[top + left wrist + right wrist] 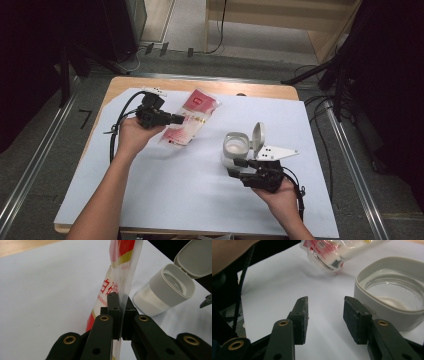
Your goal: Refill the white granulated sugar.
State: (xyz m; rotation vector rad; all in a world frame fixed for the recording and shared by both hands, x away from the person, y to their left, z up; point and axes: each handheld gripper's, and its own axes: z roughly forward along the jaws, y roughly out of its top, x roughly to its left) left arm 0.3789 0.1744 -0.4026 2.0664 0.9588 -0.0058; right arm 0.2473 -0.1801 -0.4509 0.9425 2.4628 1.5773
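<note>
A red and clear plastic bag (192, 117) with white powder inside lies tilted over the white sheet at the back left. My left gripper (178, 119) is shut on the bag's edge (122, 285), its jaws pressed on the film. A grey-rimmed glass jar (235, 146) with its flip lid (258, 137) open stands right of centre, with some white powder at its bottom (392, 301). My right gripper (239, 167) sits open just in front of the jar, nothing between its pads (353, 315). The bag's lower end (329, 255) hangs beyond the jar.
A white sheet (185, 185) covers most of the wooden table (120, 85). Black cables trail from the left gripper (117, 122) over the table's left side. Stands and cables crowd the floor beyond the table's far edge.
</note>
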